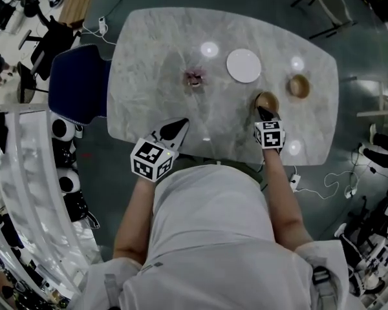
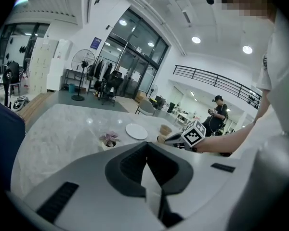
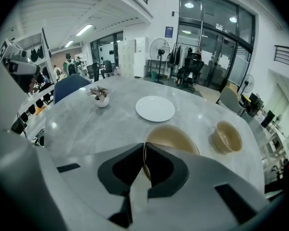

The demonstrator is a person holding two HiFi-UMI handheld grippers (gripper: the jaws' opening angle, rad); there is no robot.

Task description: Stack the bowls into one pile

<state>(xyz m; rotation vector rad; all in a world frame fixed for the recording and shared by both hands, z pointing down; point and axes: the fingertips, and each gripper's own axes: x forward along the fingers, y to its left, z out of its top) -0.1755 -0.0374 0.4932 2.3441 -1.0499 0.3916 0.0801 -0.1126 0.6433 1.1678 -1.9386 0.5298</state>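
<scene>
The near bowl [image 3: 176, 137] was seen on the right part of the table [image 3: 86, 124], close to the edge where the person stood. Its near rim was pinched by the right gripper [image 3: 144, 147], whose jaws were shut down to a thin gap with the rim caught between them. Whether the near bowl was lifted off the table or sat on it could not be told. The other bowl [image 3: 227, 137] was set upright on the table, near the first one and a little further to the right, and the two were not touching. A white plate [image 3: 155, 108] was laid flat further back, apart from both bowls. A small flower pot [image 3: 101, 99] was placed to the left of the plate, near the middle of the table. The left gripper [image 2: 147, 147] was held over the near edge of the table, well apart from the bowls, with its jaws pressed together and nothing between them. A blue chair [image 1: 81, 86] was parked at the left end of the table.
</scene>
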